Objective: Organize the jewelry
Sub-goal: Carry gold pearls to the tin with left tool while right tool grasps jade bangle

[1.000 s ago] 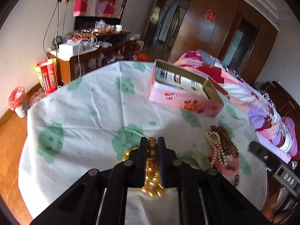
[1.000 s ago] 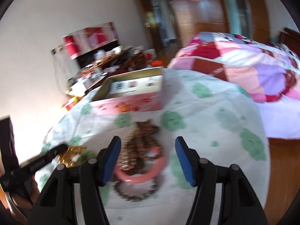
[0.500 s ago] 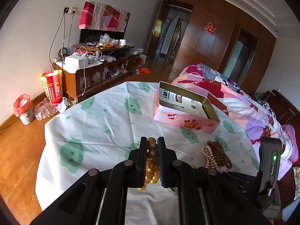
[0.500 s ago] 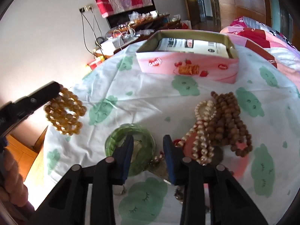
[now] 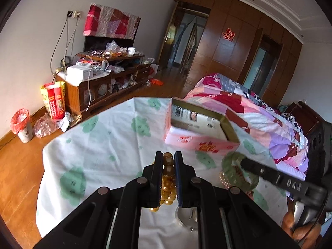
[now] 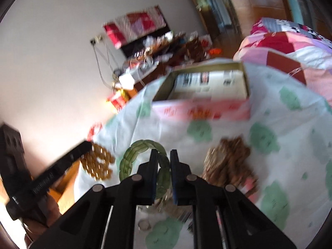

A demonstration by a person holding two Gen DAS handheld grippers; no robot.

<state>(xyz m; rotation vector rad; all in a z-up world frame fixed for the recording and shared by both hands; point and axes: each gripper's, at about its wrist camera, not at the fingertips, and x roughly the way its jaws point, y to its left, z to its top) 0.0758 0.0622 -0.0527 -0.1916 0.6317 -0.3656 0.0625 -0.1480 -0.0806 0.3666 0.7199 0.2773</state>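
Observation:
My left gripper (image 5: 168, 157) is shut on an amber bead bracelet (image 5: 167, 178) and holds it above the table. It also shows in the right wrist view (image 6: 96, 164), hanging from the left gripper's tip. My right gripper (image 6: 162, 155) is shut on a green bangle (image 6: 143, 155), lifted off the cloth; the bangle also shows in the left wrist view (image 5: 230, 167). An open pink tin box (image 5: 199, 128) stands beyond both grippers. A heap of brown and pearl bead strings (image 6: 228, 157) lies on the cloth to the right.
The table carries a white cloth with green prints (image 5: 99, 145). A small silver ring (image 6: 144, 225) and other small pieces lie near the front edge. A bed with a patchwork quilt (image 5: 259, 112) stands right. A cluttered wooden cabinet (image 5: 99, 83) stands behind.
My right gripper has closed on the green bangle and lifted it off the cloth. My left gripper has kept hold of the amber bracelet and moved up and toward the box.

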